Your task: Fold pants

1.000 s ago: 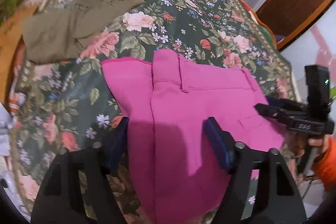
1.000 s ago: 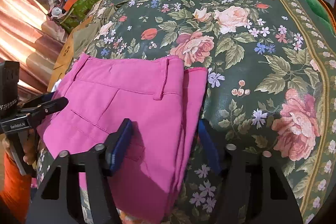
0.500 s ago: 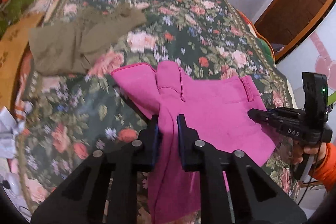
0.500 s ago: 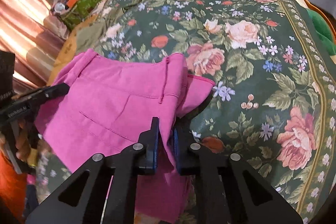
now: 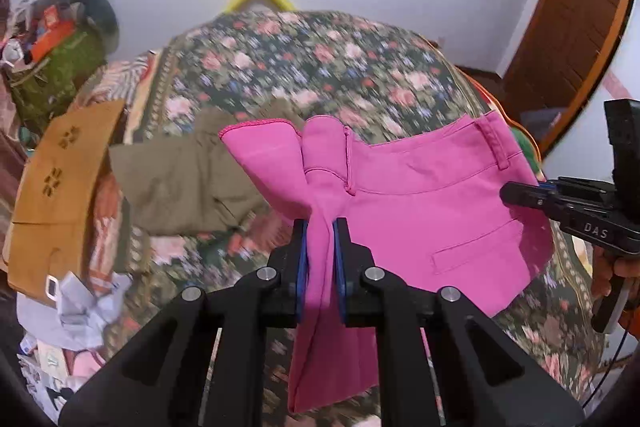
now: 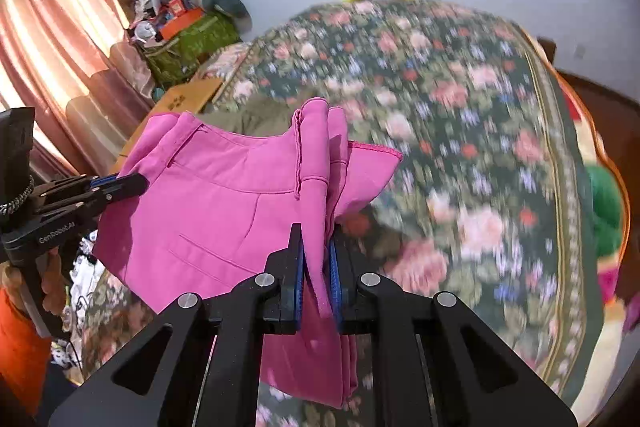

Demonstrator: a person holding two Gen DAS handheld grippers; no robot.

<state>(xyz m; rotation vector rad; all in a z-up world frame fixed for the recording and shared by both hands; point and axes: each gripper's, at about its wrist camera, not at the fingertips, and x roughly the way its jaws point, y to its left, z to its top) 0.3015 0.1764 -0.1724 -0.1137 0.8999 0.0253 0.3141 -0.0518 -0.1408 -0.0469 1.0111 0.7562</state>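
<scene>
Left wrist view catches a wooden door (image 5: 568, 39) at right; the right wrist view gives pink curtains (image 6: 60, 39) instead. Both grippers angle downward: left gripper (image 5: 320, 259) pinches the pink pants (image 5: 420, 211) near the waistband, right gripper (image 6: 318, 275) pinches the other side. The pants hang between them, seemingly clear of the blurred floral bedspread (image 5: 320, 67).

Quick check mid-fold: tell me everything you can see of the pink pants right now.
The pink pants are a bright magenta woven fabric with a waistband, belt loops and a welt pocket. They hang bunched and raised above the floral bedspread, waistband uppermost. The left gripper is shut on one gathered side, the right gripper on the other; the cloth sags between them, and its lower part drops out of view.
</scene>
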